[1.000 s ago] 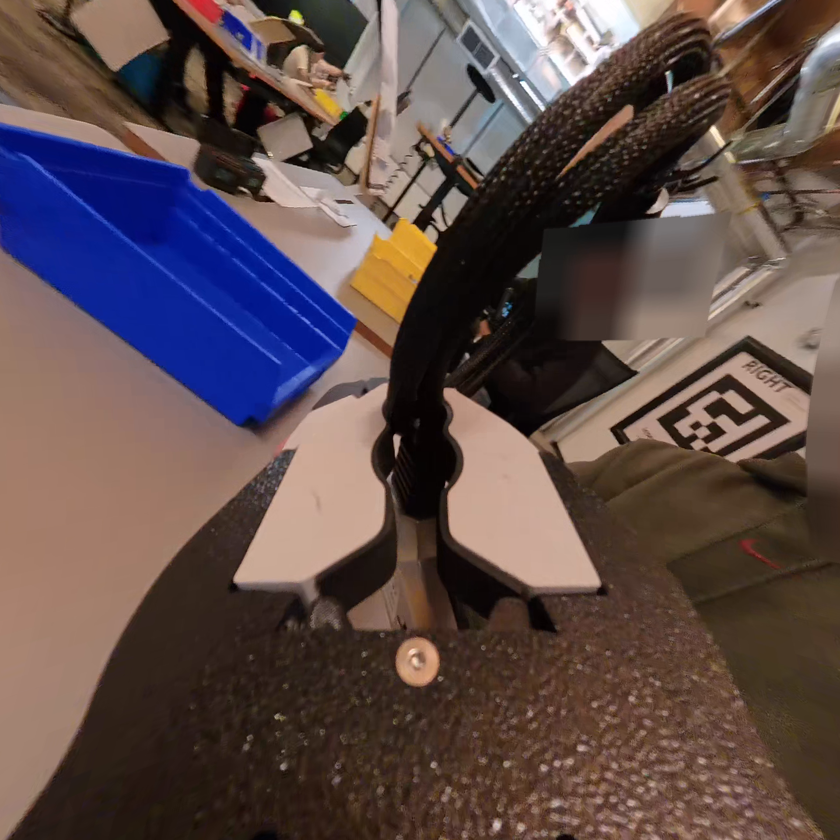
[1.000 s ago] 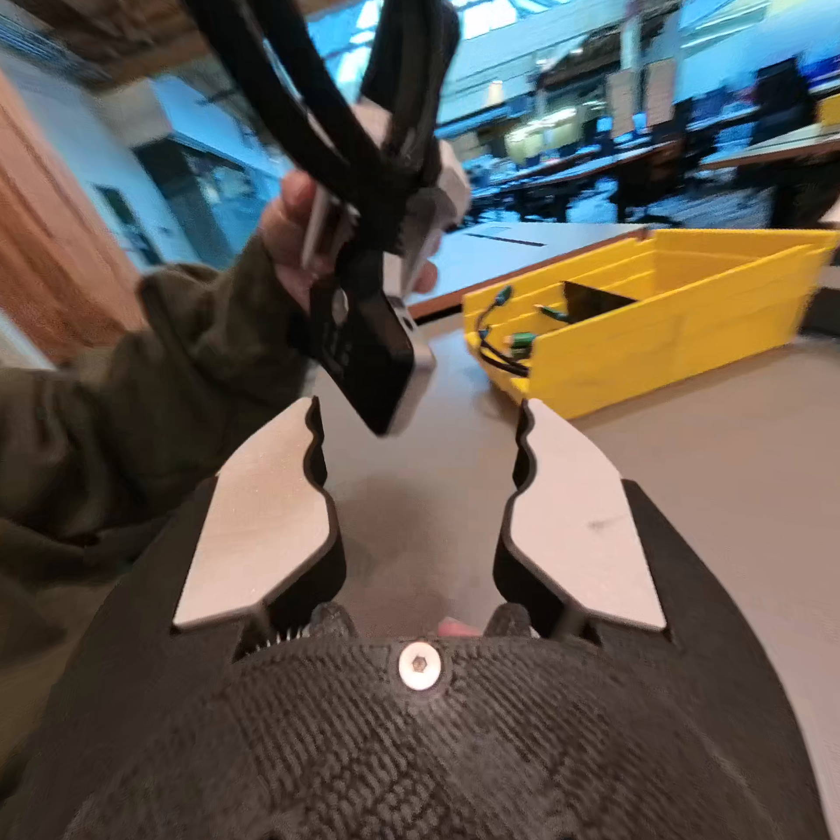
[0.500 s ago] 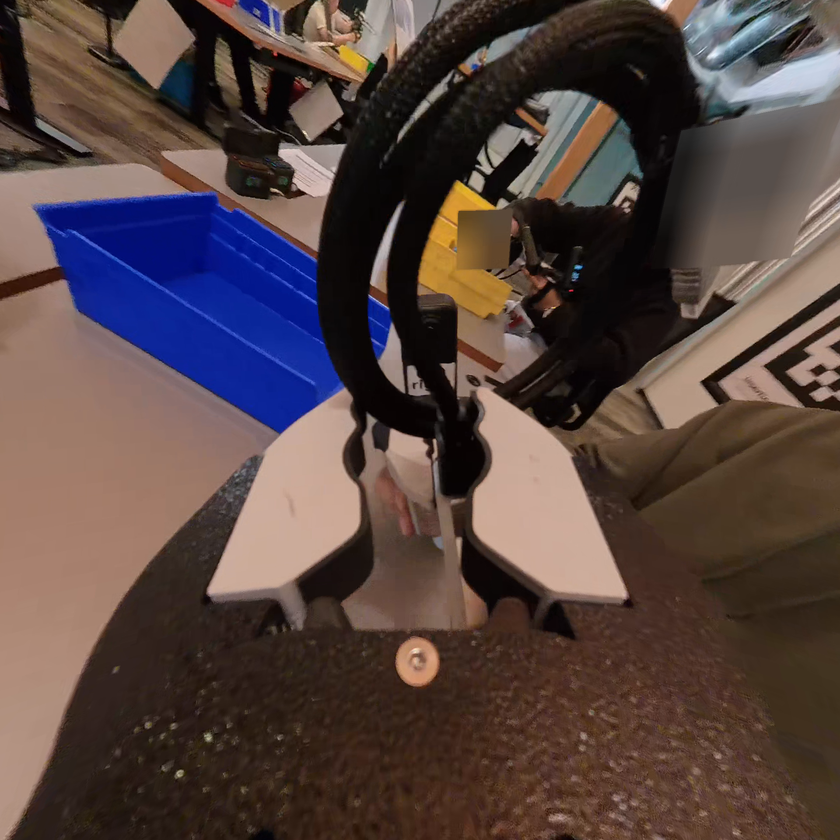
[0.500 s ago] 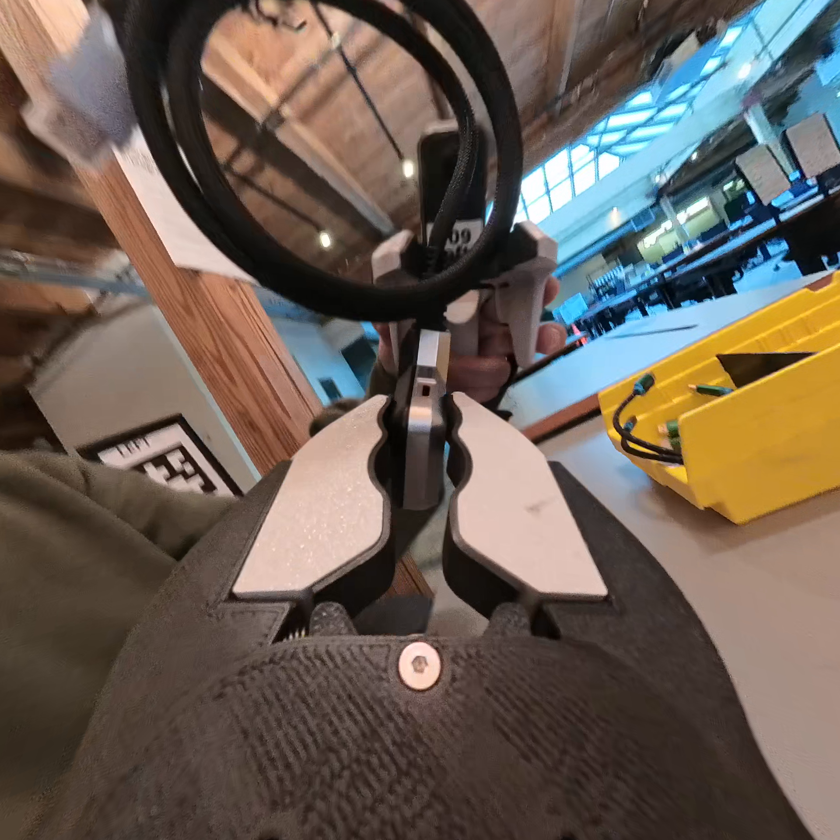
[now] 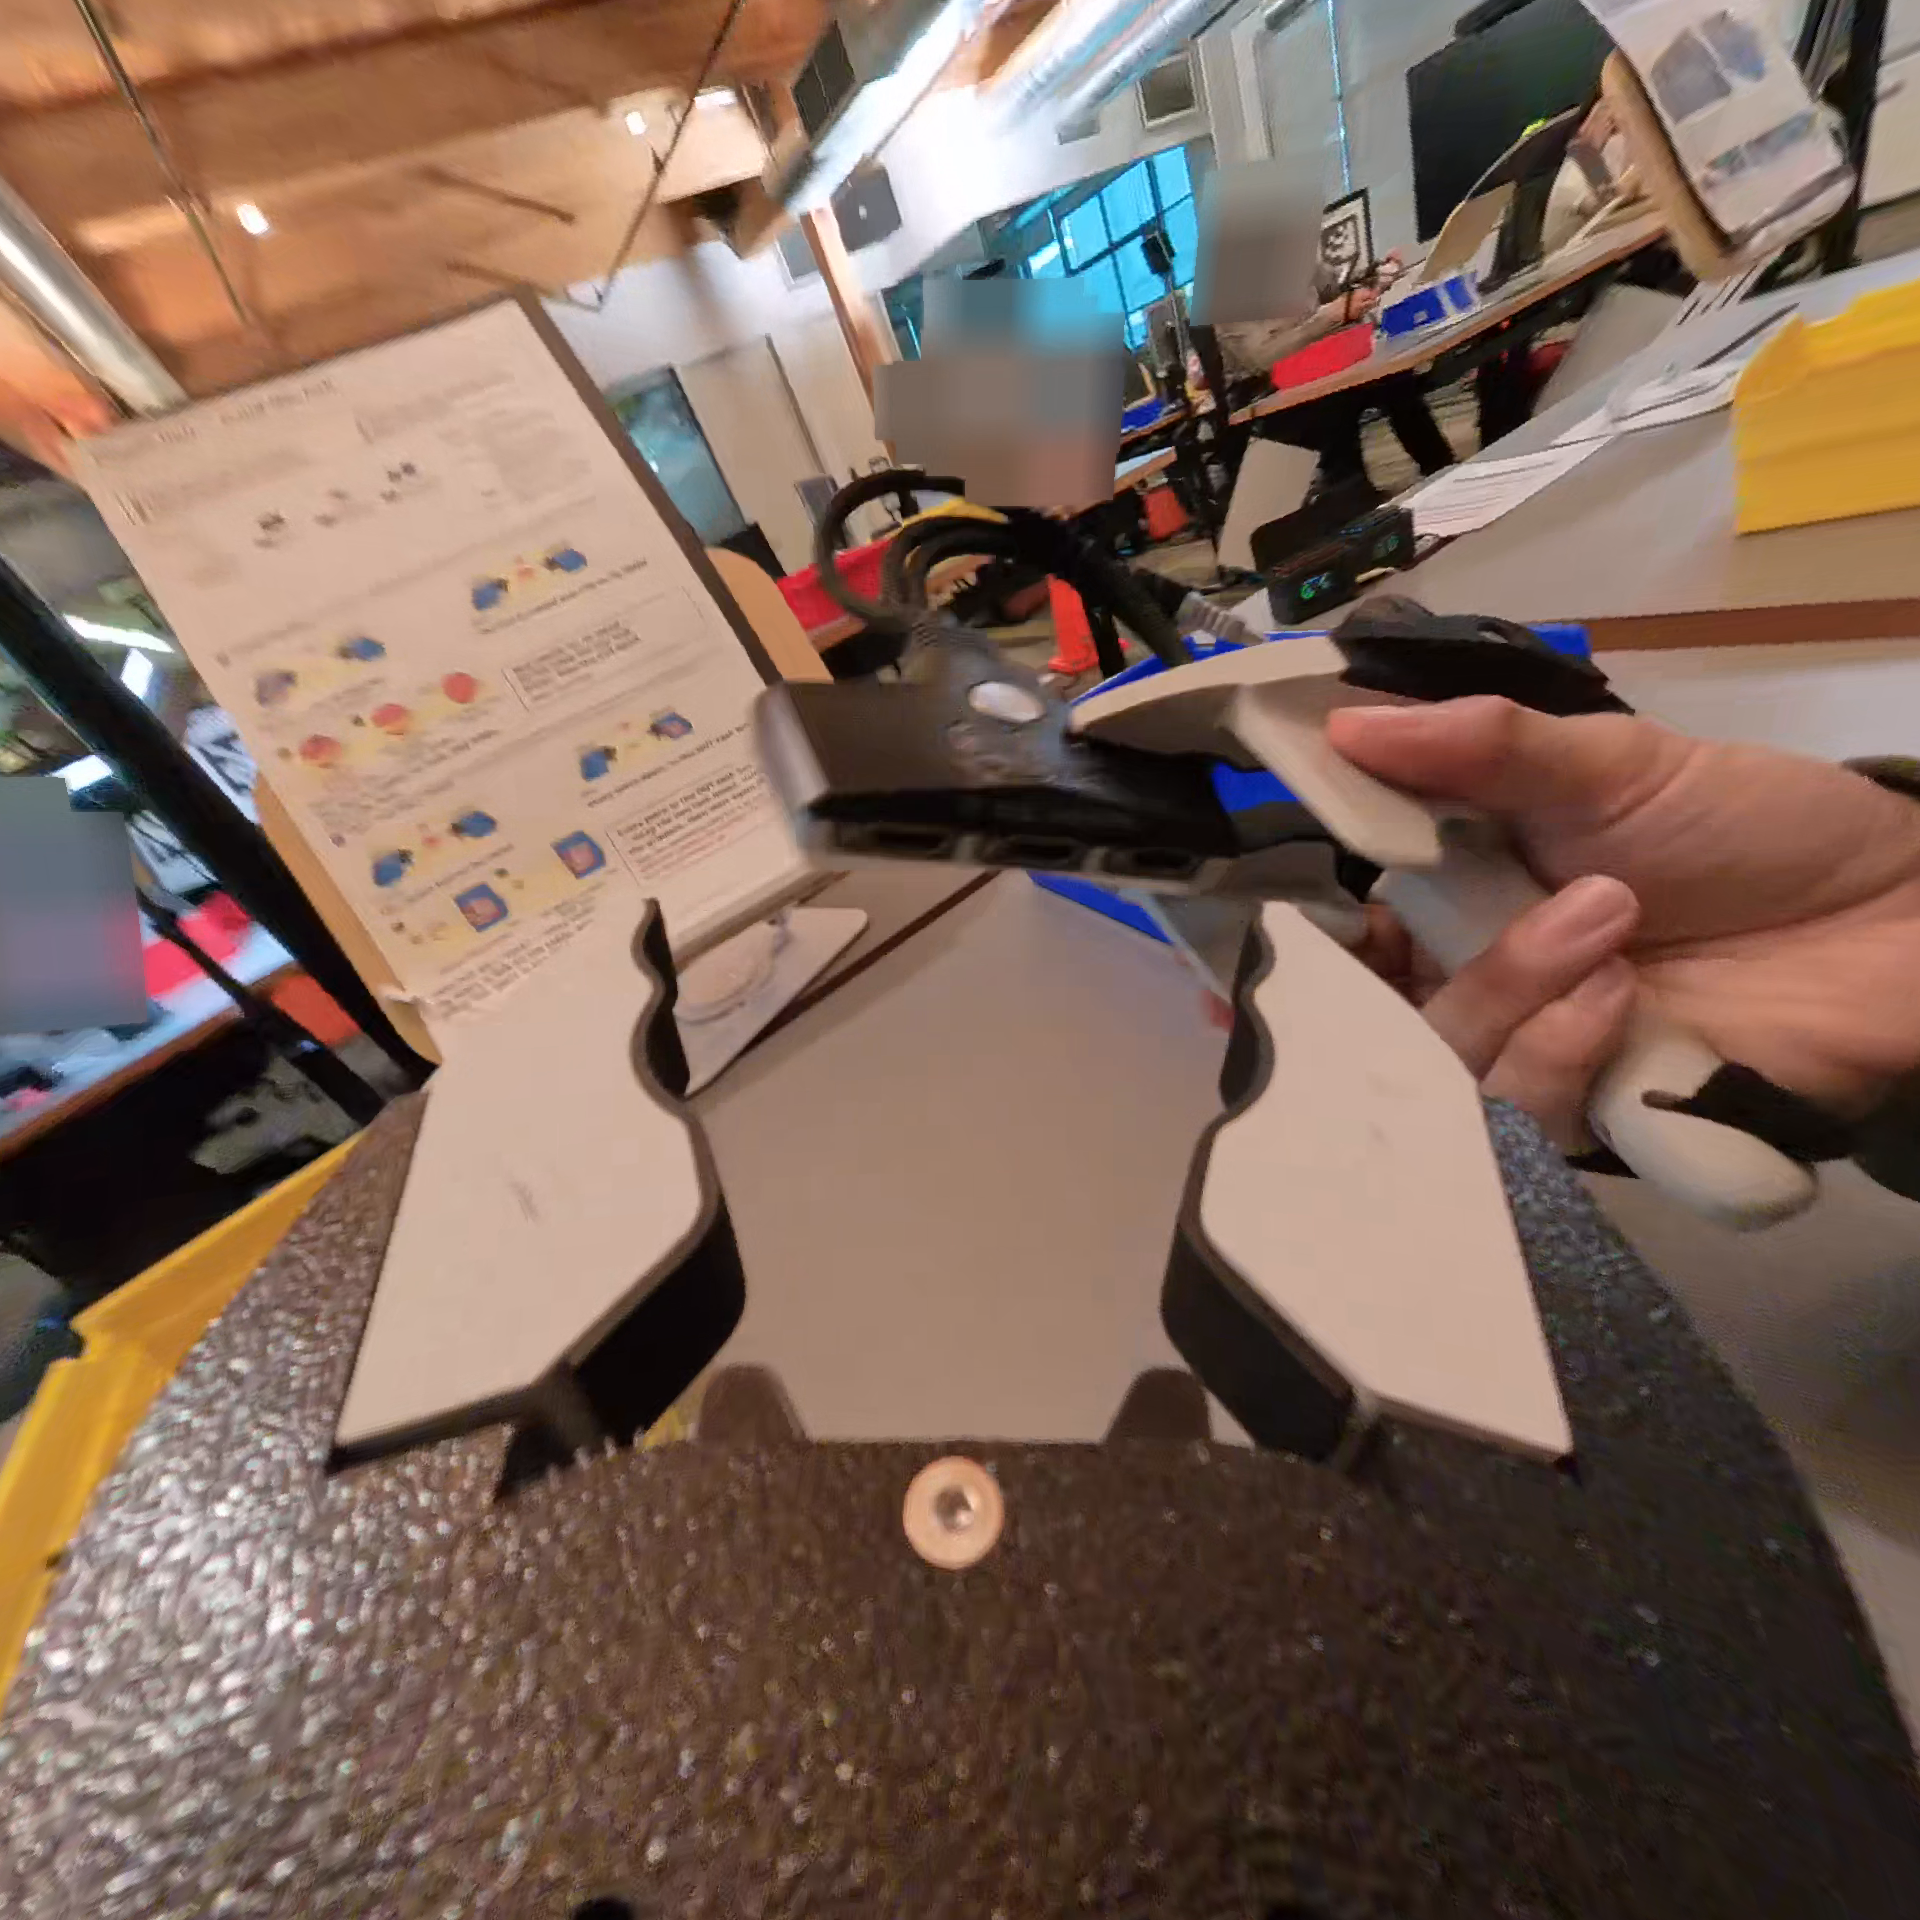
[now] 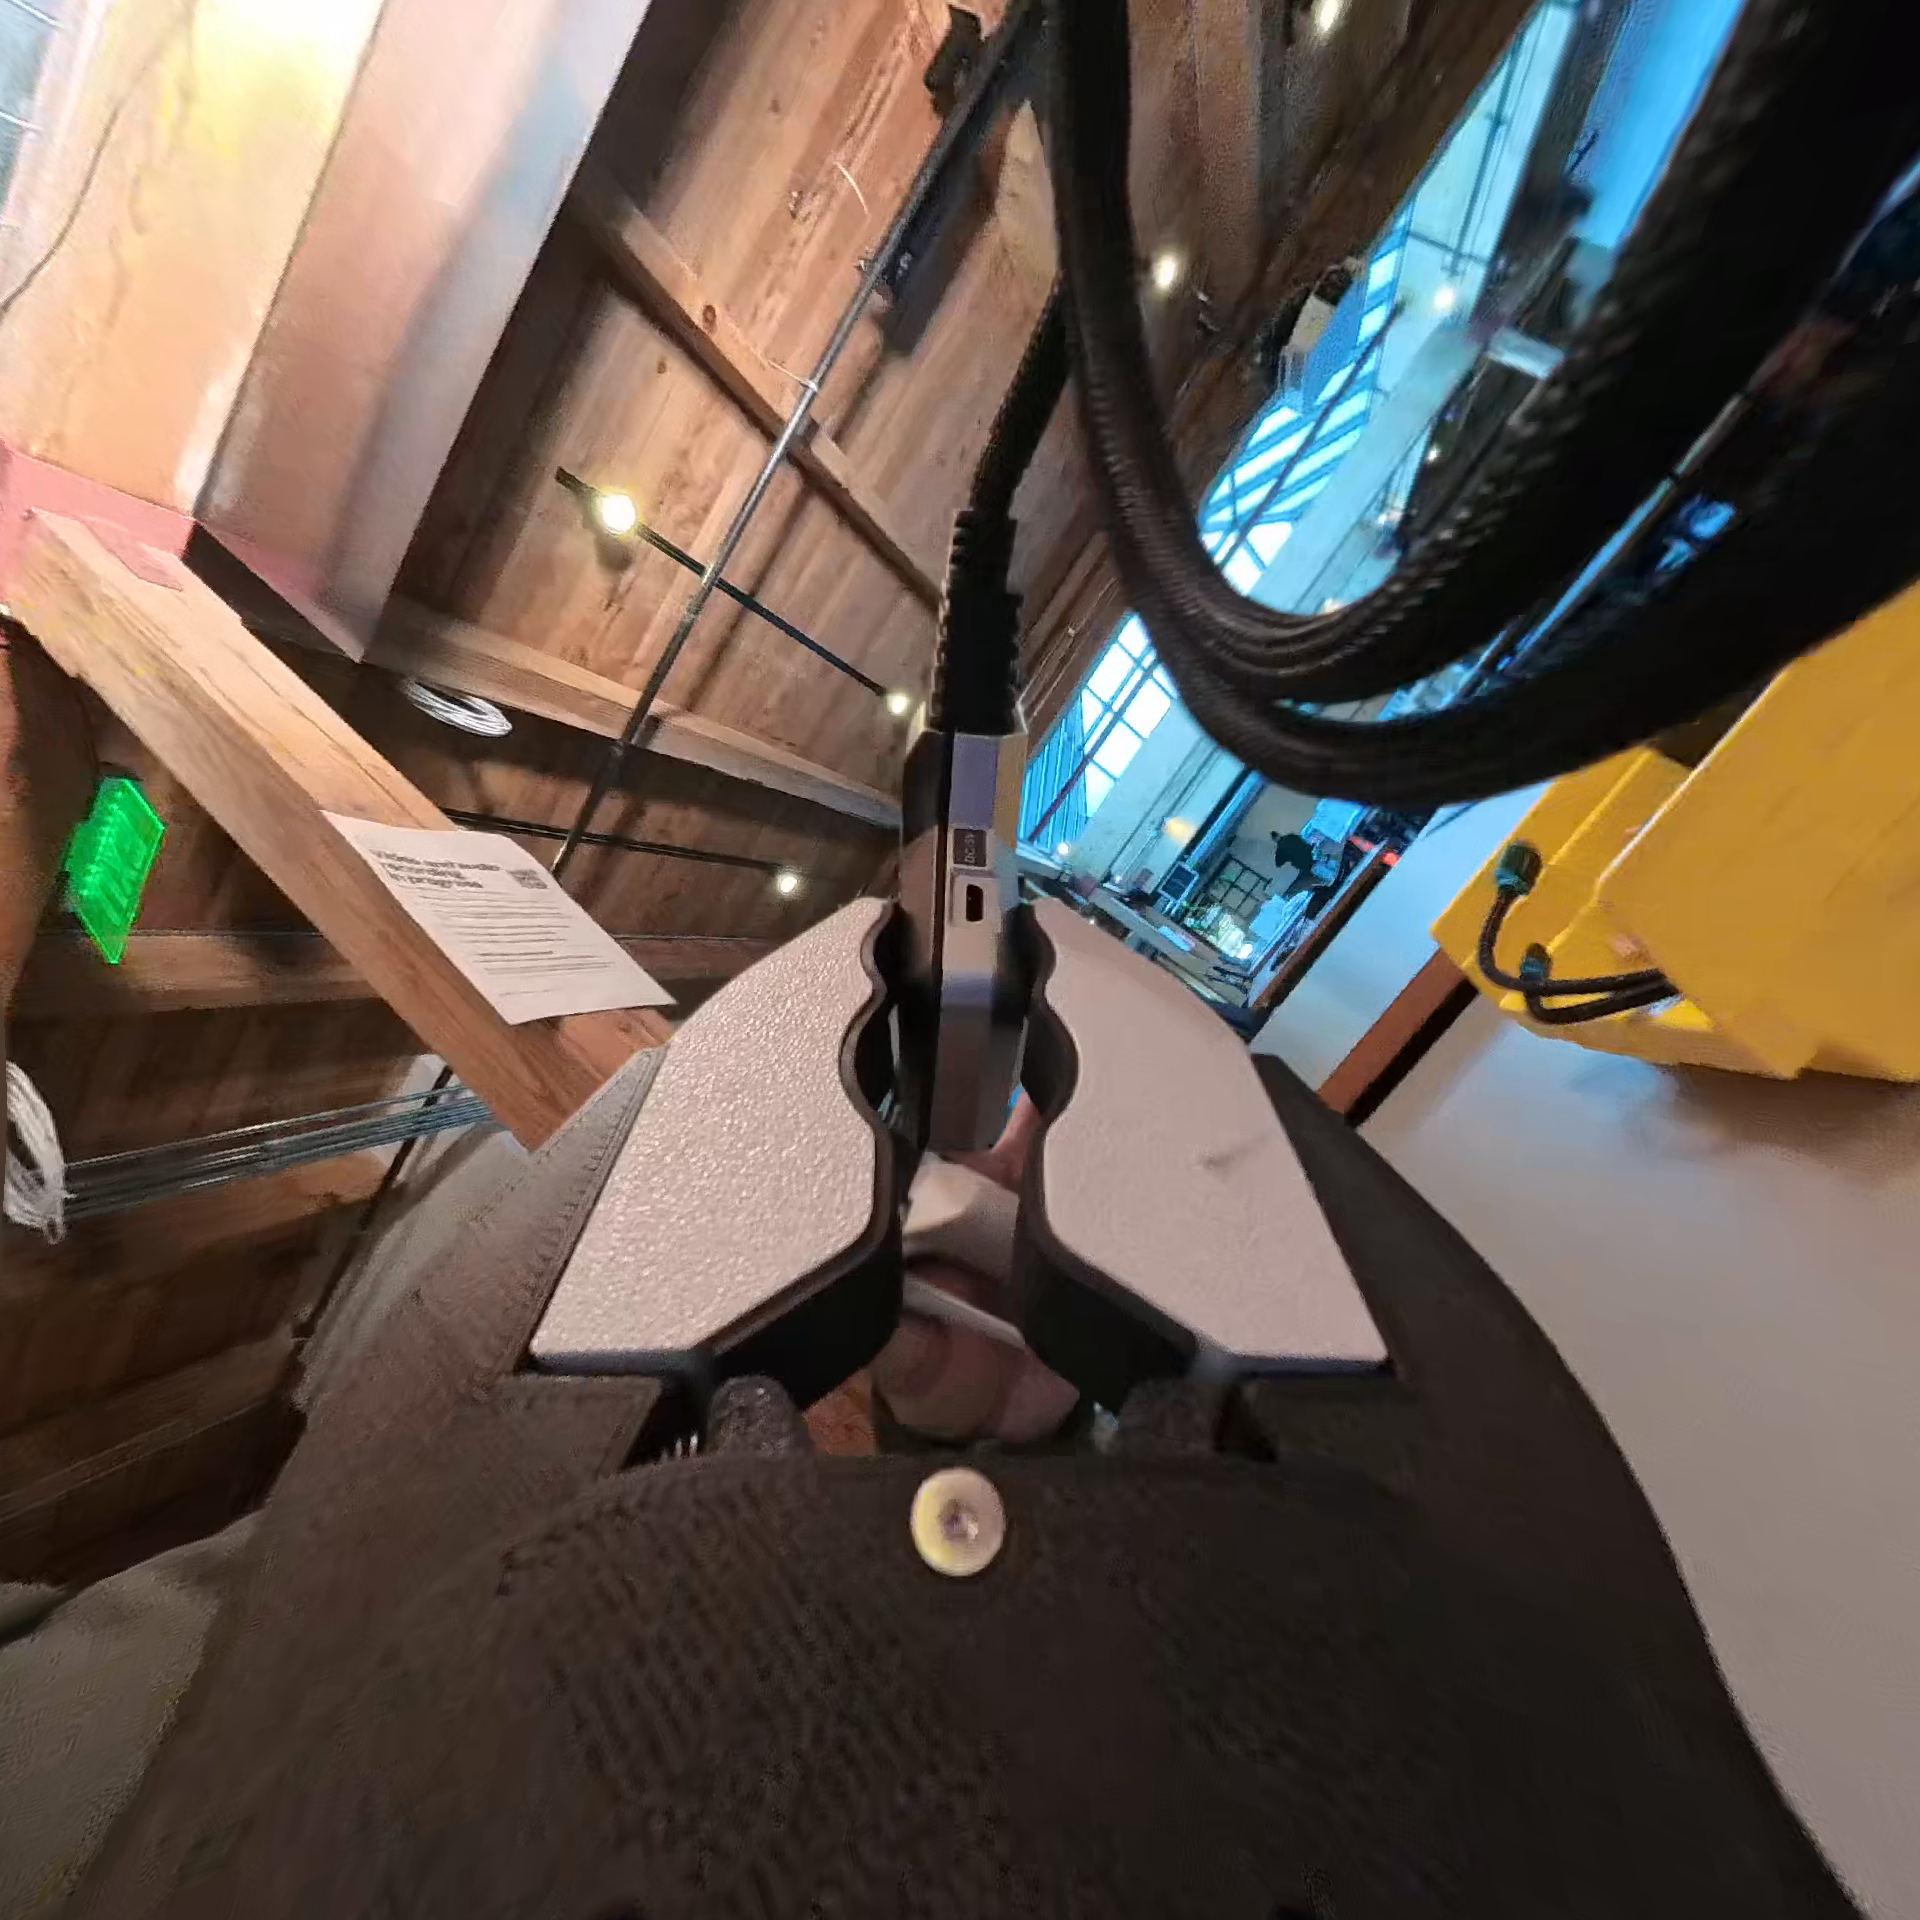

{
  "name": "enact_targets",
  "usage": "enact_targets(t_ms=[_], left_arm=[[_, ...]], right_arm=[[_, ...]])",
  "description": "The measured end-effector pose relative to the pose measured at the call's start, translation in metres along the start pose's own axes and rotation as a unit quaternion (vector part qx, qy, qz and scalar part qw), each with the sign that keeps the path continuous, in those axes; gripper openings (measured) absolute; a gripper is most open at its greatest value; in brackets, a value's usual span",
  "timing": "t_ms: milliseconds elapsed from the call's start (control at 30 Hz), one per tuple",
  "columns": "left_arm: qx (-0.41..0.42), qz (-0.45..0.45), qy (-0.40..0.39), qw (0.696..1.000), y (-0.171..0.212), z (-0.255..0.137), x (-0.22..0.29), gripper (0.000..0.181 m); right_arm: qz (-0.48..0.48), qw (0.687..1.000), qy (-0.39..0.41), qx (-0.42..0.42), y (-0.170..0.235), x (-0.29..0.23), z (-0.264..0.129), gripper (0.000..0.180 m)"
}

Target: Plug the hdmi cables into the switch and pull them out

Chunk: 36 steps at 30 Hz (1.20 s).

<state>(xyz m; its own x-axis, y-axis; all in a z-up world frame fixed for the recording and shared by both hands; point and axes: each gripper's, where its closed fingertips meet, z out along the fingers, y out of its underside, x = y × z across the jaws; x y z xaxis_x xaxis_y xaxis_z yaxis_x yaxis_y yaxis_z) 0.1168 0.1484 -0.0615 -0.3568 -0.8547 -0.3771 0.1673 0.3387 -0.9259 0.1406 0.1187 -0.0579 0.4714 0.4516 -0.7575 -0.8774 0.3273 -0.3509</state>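
The HDMI switch [image 5: 914, 769] is a flat black and silver box with three empty ports facing my left gripper. My right gripper [image 6: 961, 997] is shut on the switch [image 6: 966, 935] and holds it up in the air, edge-on. A black braided cable [image 6: 1299, 644] runs from the switch's far end and loops above it; it also shows behind the switch in the left wrist view [image 5: 1039, 561]. My left gripper [image 5: 951, 966] is open and empty, just below and in front of the switch. A hand [image 5: 1683, 904] holds the right gripper's handle.
A yellow bin [image 6: 1745, 862] with a small cable in it stands on the grey table [image 6: 1662, 1299] at the right. A blue bin [image 5: 1174, 686] shows behind the switch. An instruction board [image 5: 436, 665] stands at the left. A yellow bin edge [image 5: 94, 1382] lies at the lower left.
My right gripper closed on the switch and took it over. My left gripper let go of the cable, opened wide and swung round to face the switch's ports.
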Motion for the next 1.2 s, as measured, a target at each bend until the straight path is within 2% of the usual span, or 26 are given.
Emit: enact_targets(t_ms=[133, 333, 567, 767, 867, 967, 1067, 1200], left_arm=[[-0.006, 0.059, -0.054, 0.997, -0.002, 0.000, 0.005, 0.102], [-0.021, 0.127, -0.148, 0.981, -0.005, -0.006, -0.005, 0.108], [-0.021, 0.098, -0.138, 0.985, -0.002, -0.011, -0.007, 0.113], [0.007, 0.117, -0.130, 0.985, -0.016, -0.016, -0.007, 0.109], [0.025, 0.117, -0.133, 0.984, -0.029, -0.020, -0.009, 0.109], [0.031, 0.107, -0.128, 0.986, -0.040, -0.025, -0.018, 0.109], [0.019, 0.083, -0.091, 0.992, -0.035, -0.023, -0.019, 0.107], [-0.023, 0.078, -0.053, 0.995, -0.014, -0.015, -0.012, 0.106]], right_arm=[[0.006, 1.000, 0.001, -0.029, 0.025, -0.003, 0.010, 0.020], [0.033, 0.999, -0.006, -0.022, 0.040, -0.012, 0.017, 0.021], [0.001, 0.998, 0.001, -0.059, 0.053, -0.014, 0.020, 0.021], [-0.011, 0.996, -0.023, -0.089, 0.057, -0.025, 0.023, 0.022], [-0.093, 0.988, -0.023, -0.123, 0.060, -0.032, 0.024, 0.030], [-0.180, 0.972, -0.013, -0.149, 0.059, -0.038, 0.022, 0.053], [-0.263, 0.951, -0.030, -0.160, 0.057, -0.049, 0.019, 0.048], [-0.325, 0.919, -0.005, -0.221, 0.063, -0.029, 0.010, 0.053]])
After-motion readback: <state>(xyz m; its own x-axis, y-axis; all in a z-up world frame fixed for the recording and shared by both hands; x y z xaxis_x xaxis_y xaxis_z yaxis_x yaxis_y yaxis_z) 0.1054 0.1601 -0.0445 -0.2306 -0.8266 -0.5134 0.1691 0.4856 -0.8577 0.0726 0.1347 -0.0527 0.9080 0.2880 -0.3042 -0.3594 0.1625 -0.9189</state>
